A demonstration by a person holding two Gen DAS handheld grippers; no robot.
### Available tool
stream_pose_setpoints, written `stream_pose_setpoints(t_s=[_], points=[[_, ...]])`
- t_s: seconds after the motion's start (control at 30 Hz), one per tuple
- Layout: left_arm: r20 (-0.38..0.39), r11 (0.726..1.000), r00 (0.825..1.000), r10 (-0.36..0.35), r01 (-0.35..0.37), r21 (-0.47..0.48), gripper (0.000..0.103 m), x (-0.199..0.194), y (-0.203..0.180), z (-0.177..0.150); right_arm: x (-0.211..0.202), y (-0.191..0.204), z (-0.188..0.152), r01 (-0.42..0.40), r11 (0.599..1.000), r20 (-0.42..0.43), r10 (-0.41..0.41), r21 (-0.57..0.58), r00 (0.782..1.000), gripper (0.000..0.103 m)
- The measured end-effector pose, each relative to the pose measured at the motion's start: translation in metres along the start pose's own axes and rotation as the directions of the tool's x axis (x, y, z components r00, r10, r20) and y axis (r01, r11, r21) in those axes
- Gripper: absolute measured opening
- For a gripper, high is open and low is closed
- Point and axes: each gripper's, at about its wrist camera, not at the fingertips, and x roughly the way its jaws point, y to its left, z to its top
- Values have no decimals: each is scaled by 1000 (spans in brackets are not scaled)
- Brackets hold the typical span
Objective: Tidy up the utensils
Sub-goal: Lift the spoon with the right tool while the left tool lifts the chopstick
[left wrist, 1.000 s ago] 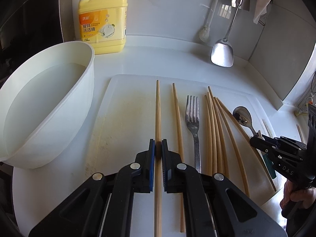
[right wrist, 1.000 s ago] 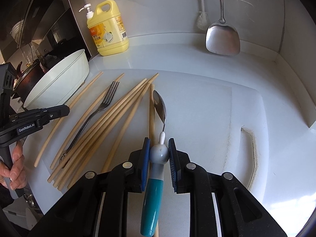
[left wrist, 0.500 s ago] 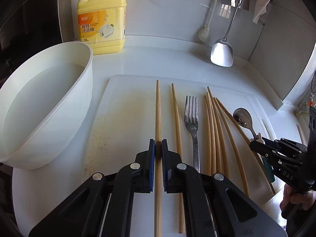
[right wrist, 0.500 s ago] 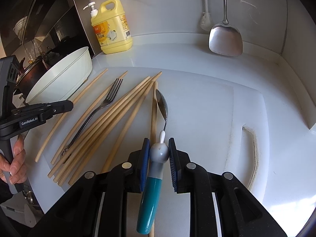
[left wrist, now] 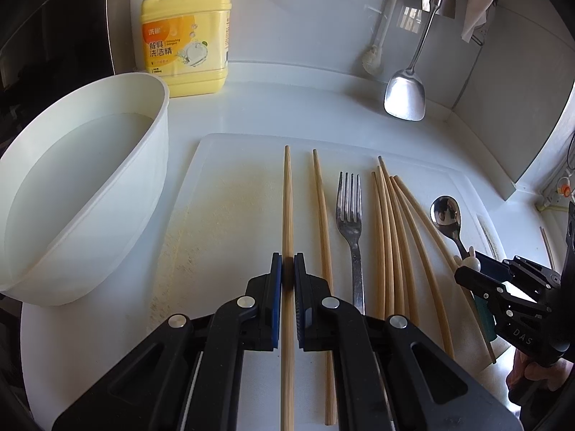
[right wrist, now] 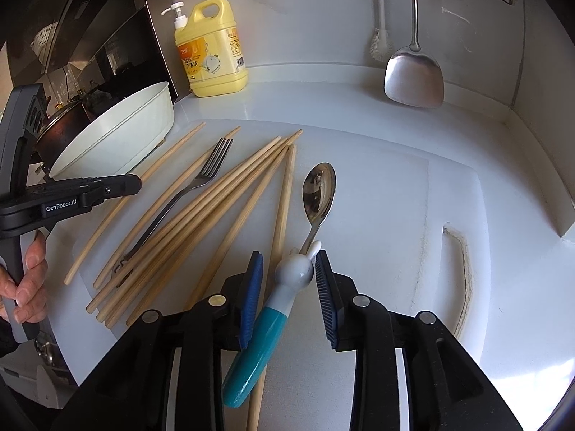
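Note:
Wooden chopsticks, a metal fork [left wrist: 350, 226] and a spoon [right wrist: 318, 194] with a rabbit-shaped teal handle [right wrist: 258, 344] lie on a white cutting board [left wrist: 230, 194]. My left gripper [left wrist: 288, 269] is shut on one chopstick [left wrist: 287, 197] at the left of the row. A second chopstick [left wrist: 321, 208] lies beside it. A bundle of several chopsticks [left wrist: 395, 237] lies right of the fork. My right gripper [right wrist: 287, 269] is open, its jaws on either side of the spoon's rabbit head [right wrist: 296, 269]. The spoon rests tilted on the board.
A white basin [left wrist: 79, 194] stands left of the board. A yellow detergent bottle [left wrist: 185, 36] stands at the back wall. A metal spatula [left wrist: 405, 89] and a brush [left wrist: 373, 61] hang at the back right. Counter walls close the right side.
My right gripper has opened and let go of the spoon, whose handle now lies tilted to the left. My left gripper stays shut on its chopstick.

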Motion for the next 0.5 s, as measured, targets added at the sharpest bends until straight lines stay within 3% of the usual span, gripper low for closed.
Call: stream_pose_setpoints(t_s=[0.2, 0.37, 0.5], points=[[-4, 1000, 1000, -2, 2, -2, 7, 1, -1, -1, -1, 14, -3, 57, 997, 6, -57, -58, 998, 21], [3, 1000, 1000, -2, 2, 0, 7, 1, -2, -1, -2, 13, -4, 38, 998, 24, -37, -40, 999, 20], [4, 1000, 1000, 0, 0, -2, 7, 0, -1, -2, -4, 1, -3, -35, 998, 42, 33, 56, 999, 20]])
